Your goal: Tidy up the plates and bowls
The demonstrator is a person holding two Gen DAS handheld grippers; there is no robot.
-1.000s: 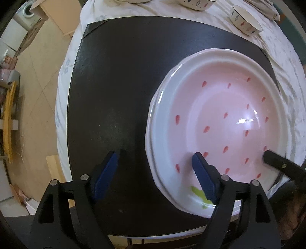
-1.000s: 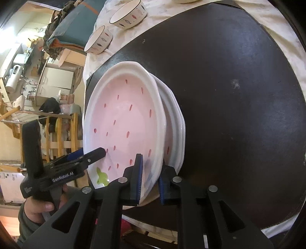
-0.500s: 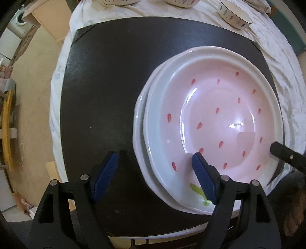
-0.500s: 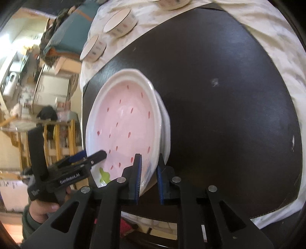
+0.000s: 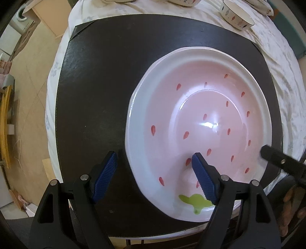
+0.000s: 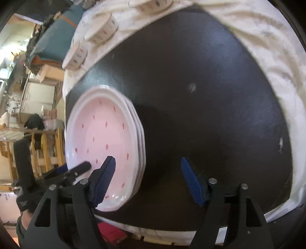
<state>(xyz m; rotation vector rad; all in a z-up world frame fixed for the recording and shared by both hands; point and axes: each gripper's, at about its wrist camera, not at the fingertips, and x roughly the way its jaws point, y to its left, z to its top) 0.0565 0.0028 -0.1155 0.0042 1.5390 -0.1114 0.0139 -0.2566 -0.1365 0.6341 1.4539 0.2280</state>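
A pink strawberry-pattern plate [image 5: 200,122] tops a stack of white-rimmed plates [image 6: 103,138] on the black mat [image 5: 99,80]. My left gripper [image 5: 155,172] is open, its jaws straddling the stack's near left rim without touching it. My right gripper [image 6: 148,178] is open over the stack's right edge, one finger above the plate, the other above the mat [image 6: 210,115]. The right gripper's tip [image 5: 275,157] shows at the right of the left wrist view. The left gripper [image 6: 76,169] shows in the right wrist view.
Small patterned bowls [image 5: 237,18] stand on the white tablecloth [image 5: 277,57] beyond the mat; two bowls [image 6: 101,32] show in the right wrist view. The table edge and tan floor [image 5: 28,86] lie to the left. Wooden furniture [image 6: 45,149] stands beyond the stack.
My right gripper has opened and let go of the top plate, which now lies flat and aligned on the stack. My left gripper stayed open and moved closer.
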